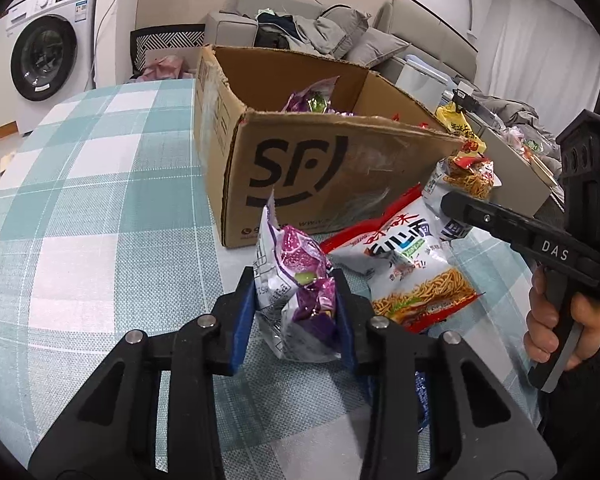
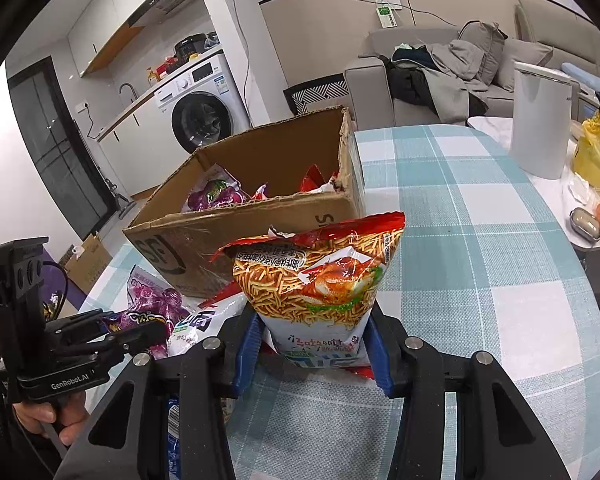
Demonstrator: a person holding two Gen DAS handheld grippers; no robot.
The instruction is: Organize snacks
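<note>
A crinkly purple snack bag (image 1: 300,292) is clamped tight in the left gripper (image 1: 298,312). An orange noodle-snack bag (image 2: 320,280) is pinched upright by the right gripper (image 2: 312,344), with the cardboard box (image 2: 236,232) just beyond, on the checked tablecloth (image 2: 480,280).

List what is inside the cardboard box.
Inside the cardboard box lie a purple snack bag and some red packets near the far corner. The front wall hides the box floor, so anything lower down cannot be seen.
</note>
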